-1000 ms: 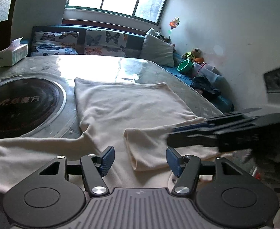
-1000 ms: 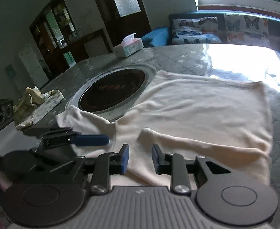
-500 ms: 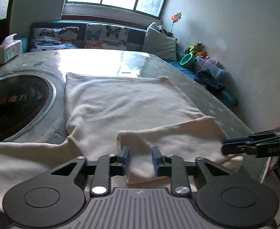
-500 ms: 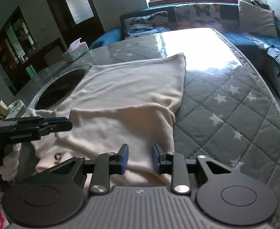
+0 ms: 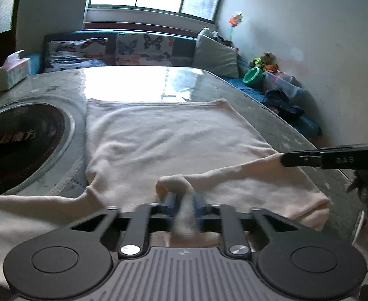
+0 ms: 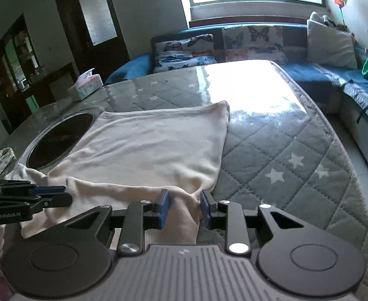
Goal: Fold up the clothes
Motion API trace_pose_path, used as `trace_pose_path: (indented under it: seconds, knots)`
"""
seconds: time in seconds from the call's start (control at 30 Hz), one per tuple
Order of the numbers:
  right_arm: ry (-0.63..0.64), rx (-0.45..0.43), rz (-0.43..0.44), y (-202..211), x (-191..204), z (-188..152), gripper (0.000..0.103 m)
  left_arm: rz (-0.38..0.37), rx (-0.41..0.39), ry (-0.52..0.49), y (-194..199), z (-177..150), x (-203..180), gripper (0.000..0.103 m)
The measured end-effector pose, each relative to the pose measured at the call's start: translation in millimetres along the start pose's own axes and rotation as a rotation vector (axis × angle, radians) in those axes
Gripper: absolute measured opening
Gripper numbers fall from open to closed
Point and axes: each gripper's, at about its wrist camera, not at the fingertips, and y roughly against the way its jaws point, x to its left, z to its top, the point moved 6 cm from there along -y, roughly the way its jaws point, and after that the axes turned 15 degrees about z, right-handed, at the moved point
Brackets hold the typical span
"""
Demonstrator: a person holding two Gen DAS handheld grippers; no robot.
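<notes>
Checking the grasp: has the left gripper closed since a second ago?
Yes. The left gripper was open short of the folded sleeve; its jaws have just been closing and now pinch the cream garment.

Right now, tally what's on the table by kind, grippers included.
Garment: 1
Tissue box: 1
Grippers: 2, left shut on the garment, right with garment between its pads
Total: 4
</notes>
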Motion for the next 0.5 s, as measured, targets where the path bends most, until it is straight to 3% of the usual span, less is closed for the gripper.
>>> trace_pose_path:
  seconds: [0.33,0.5]
  knots:
    - [0.024,-0.062,0.003,28.6,5.3,5.5,0.027,-0.02,-0.191,-0.025,52.8,49.0,-11.6,0.005]
    - [0.108,-0.044,0.049,28.5,28.9,-3.7,0.027,-0.03,-0.199,-0.067,56.0,56.8,-21.5,0.006]
